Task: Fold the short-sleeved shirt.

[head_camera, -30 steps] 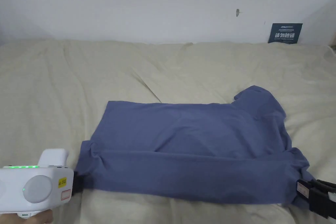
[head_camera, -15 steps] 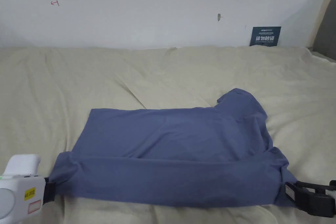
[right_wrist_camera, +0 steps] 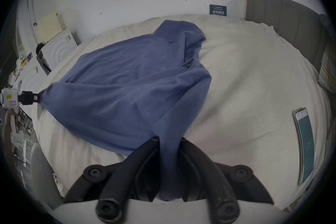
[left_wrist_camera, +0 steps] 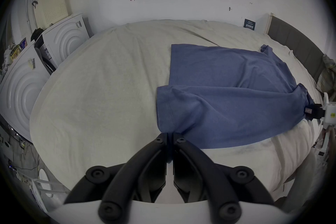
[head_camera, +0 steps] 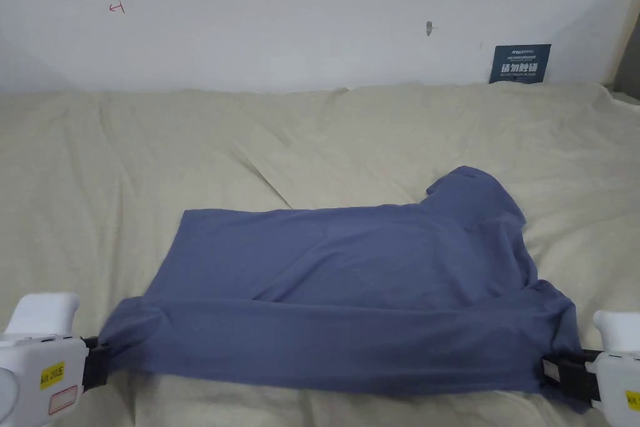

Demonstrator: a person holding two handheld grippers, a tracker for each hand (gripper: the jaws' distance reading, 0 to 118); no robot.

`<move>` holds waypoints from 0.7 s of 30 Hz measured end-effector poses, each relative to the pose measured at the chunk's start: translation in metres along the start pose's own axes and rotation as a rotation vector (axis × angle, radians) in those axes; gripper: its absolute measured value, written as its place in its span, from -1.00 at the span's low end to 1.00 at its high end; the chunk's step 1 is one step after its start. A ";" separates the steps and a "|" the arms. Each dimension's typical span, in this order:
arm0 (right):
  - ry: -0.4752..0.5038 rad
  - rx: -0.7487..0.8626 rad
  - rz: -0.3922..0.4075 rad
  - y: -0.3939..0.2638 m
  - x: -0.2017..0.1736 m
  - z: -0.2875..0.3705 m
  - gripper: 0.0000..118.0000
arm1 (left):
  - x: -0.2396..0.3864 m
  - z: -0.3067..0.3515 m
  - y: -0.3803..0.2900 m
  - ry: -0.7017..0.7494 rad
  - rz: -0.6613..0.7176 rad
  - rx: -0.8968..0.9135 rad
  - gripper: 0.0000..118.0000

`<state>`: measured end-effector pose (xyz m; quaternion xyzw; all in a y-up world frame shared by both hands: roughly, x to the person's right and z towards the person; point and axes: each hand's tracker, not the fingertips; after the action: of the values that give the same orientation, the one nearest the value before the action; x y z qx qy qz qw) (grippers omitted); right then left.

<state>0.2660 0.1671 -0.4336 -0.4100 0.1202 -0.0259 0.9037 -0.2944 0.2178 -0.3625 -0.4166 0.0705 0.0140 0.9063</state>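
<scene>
A blue short-sleeved shirt (head_camera: 350, 284) lies sideways on a cream bed (head_camera: 187, 153), its near long edge rolled over into a band stretched between my two grippers. My left gripper (head_camera: 99, 359) is shut on the shirt's near left corner (left_wrist_camera: 170, 129). The right gripper (head_camera: 553, 375) is shut on the near right corner, where cloth bunches between its jaws (right_wrist_camera: 168, 144). One sleeve (head_camera: 475, 194) sticks up at the far right. In the left gripper view the right gripper (left_wrist_camera: 309, 111) shows at the shirt's far end; in the right gripper view the left gripper (right_wrist_camera: 37, 98) does.
A white wall runs behind the bed, with a dark sign (head_camera: 520, 64) leaning on it. A phone (right_wrist_camera: 305, 144) lies on the bed to my right. White appliances (left_wrist_camera: 23, 82) stand past the bed's left side, and a grey headboard (right_wrist_camera: 283, 17) closes the right.
Both grippers have drawn toward the bed's near edge, pulling the shirt's rolled band with them. The right gripper's white body has come into the head view. The head camera also shifted.
</scene>
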 end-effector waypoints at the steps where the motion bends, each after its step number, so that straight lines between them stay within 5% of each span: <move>1: 0.001 0.003 -0.008 0.001 0.000 0.003 -0.90 | -0.001 0.003 0.000 -0.017 0.007 0.004 -0.92; 17: 0.011 -0.001 0.013 -0.049 0.005 0.095 -0.90 | -0.011 0.053 -0.068 -0.030 0.013 -0.033 -0.92; 21: 0.022 -0.055 -0.035 -0.078 0.009 0.095 -0.90 | -0.014 0.051 -0.098 -0.030 0.008 -0.080 -0.92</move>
<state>0.3015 0.1835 -0.3168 -0.4363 0.1237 -0.0431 0.8902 -0.2942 0.1930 -0.2545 -0.4520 0.0577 0.0266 0.8897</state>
